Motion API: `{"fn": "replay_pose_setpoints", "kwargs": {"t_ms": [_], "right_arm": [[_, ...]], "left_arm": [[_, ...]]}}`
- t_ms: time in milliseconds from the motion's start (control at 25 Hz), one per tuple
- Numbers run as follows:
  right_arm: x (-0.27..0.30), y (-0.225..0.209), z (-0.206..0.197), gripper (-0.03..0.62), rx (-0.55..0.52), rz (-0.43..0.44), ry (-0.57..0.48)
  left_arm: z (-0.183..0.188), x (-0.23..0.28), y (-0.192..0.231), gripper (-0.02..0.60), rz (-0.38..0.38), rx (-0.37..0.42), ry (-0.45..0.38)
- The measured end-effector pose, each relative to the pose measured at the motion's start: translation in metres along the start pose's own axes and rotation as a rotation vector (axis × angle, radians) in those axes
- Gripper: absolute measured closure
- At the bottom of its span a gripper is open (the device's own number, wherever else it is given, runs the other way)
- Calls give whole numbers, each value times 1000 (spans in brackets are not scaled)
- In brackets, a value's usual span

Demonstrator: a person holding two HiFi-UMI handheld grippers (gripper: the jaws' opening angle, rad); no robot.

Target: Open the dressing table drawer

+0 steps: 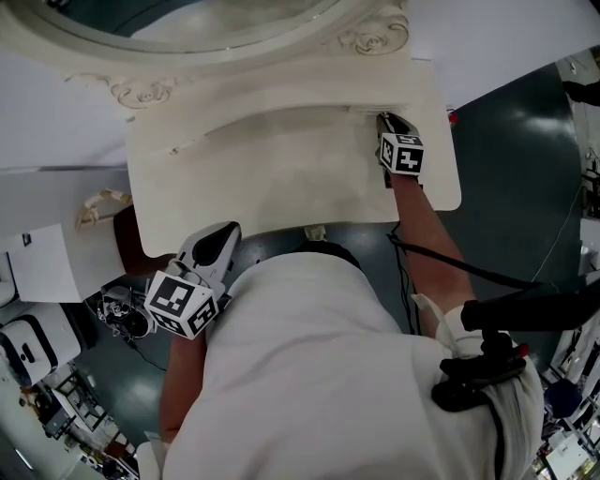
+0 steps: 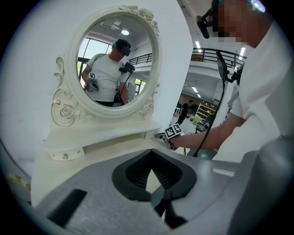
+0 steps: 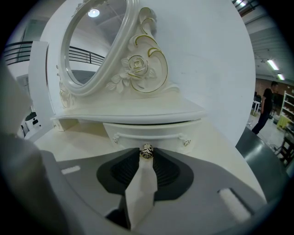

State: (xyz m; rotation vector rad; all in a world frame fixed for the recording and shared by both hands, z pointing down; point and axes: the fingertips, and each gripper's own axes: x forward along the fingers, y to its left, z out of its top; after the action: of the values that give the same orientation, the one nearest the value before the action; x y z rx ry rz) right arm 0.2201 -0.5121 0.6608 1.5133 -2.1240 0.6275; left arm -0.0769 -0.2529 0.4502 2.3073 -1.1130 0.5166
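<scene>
On the left, the left gripper (image 1: pixel 223 242) hangs off the front edge of the dressing table (image 1: pixel 281 178), well away from any drawer. Its claw is closed tip to tip, with nothing in it. In the middle is the bare table top, with the round mirror (image 1: pixel 187 19) behind it. On the right, the right gripper (image 1: pixel 384 120) reaches under the little shelf below the mirror. There its claw is narrow and pinches the small round knob (image 3: pixel 146 150) of the drawer (image 3: pixel 151 133). The drawer sits on the table top under the shelf and still looks pushed in. So the grab looks done, but the opening has not begun. What seems left is to pull the knob straight back toward the person until the drawer slides out.
</scene>
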Motion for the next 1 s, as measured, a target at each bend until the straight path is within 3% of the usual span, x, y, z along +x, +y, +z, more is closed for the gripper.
{"fn": "replay_pose_setpoints", "kwargs": {"t_ms": [1000], "right_arm": [[-33, 7, -27, 500, 5, -9, 6]], "left_arm": [[-13, -16, -16, 581, -24, 14, -11]]}}
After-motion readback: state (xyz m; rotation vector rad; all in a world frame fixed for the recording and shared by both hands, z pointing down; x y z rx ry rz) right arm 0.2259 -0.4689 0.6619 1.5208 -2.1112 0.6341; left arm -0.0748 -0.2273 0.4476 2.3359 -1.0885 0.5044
